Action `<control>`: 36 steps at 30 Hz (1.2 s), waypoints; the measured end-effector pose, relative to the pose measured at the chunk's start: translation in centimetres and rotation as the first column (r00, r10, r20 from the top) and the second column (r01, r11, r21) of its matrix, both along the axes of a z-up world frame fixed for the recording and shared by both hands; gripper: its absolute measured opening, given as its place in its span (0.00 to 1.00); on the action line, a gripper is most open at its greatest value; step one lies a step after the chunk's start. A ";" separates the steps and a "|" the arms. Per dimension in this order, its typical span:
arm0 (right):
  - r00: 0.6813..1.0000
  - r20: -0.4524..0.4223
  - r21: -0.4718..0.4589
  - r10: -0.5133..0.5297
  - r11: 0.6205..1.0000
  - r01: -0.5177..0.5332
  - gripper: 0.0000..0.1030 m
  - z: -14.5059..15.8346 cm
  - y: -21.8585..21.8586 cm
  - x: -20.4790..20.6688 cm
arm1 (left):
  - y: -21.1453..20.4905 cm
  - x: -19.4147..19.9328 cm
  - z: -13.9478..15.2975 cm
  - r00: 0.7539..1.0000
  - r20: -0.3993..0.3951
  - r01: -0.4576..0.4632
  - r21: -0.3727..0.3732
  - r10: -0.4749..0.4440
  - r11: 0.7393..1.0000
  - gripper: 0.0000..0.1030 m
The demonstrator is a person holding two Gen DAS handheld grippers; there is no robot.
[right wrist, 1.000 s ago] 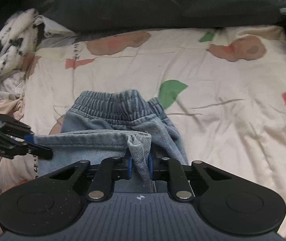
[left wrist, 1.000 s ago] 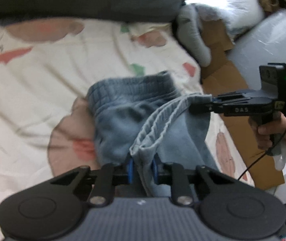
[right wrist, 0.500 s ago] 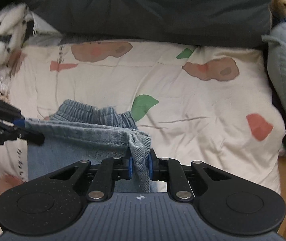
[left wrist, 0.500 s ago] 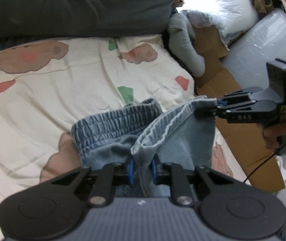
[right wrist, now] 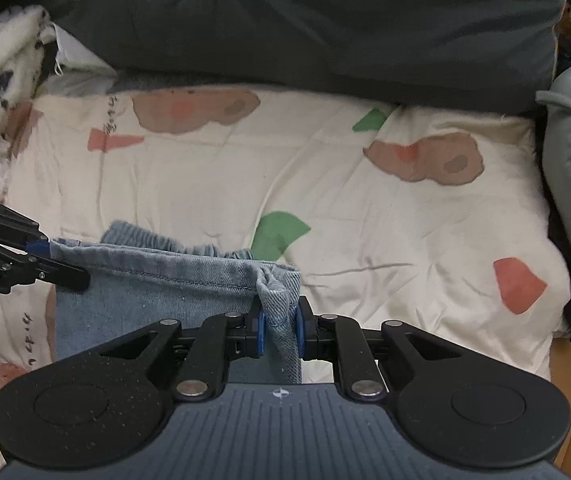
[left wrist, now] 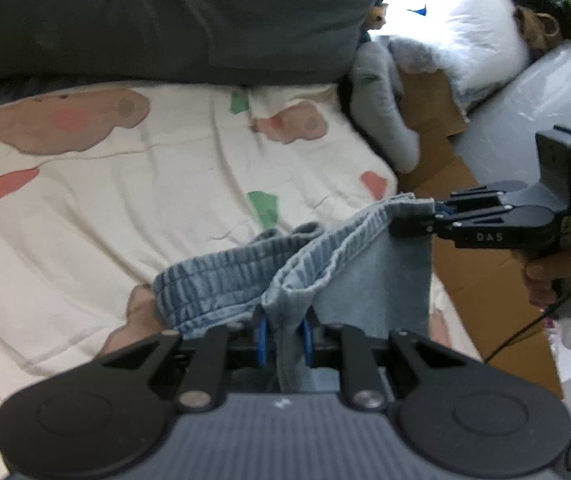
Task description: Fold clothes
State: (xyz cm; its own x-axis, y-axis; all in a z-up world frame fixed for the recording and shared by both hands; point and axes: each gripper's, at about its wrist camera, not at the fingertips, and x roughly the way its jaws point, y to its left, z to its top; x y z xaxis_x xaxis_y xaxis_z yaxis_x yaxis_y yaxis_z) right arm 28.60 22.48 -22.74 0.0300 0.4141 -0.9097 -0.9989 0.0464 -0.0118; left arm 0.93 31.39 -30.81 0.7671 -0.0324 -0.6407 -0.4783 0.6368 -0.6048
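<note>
Garment: faded blue denim shorts (right wrist: 173,300), elastic waistband (left wrist: 213,276) on the bed (right wrist: 365,208), hem edge lifted.
Left claw (left wrist: 283,334): clamped on one hem corner.
Right claw (right wrist: 279,330): clamped on the other corner.
Progress: mid-fold by my reading; hem stretched taut, not yet laid down.

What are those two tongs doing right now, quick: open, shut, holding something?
Left tongs: shut on the jeans, pinching one corner of the hem.
Right tongs: shut on the jeans, pinching the other corner.
</note>
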 end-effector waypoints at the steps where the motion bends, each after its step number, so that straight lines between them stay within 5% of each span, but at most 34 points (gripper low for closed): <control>1: 1.000 -0.001 -0.002 -0.003 1.000 0.003 0.14 -0.1 0.0 0.1 | -0.1 0.0 0.2 1.000 0.006 0.003 -0.001 -0.003 1.000 0.17; 25: 0.999 -0.015 -0.012 -0.051 0.999 0.051 0.13 -1.8 1.6 0.3 | 1.7 0.9 -1.9 0.998 -0.060 -0.025 0.009 0.026 1.000 0.17; 36: 0.990 0.003 -0.013 -0.144 0.989 0.144 0.18 -5.8 3.0 1.0 | 2.6 2.0 -3.4 0.995 -0.097 -0.037 0.005 0.037 0.999 0.24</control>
State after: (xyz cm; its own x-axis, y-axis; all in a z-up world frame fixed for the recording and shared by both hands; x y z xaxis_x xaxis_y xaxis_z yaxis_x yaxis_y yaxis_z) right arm 29.64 25.44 -28.49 0.0903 0.3937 -0.9148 -0.9817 0.1898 -0.0152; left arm 2.91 34.00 -34.23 0.7020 -0.0030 -0.7121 -0.5579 0.6192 -0.5526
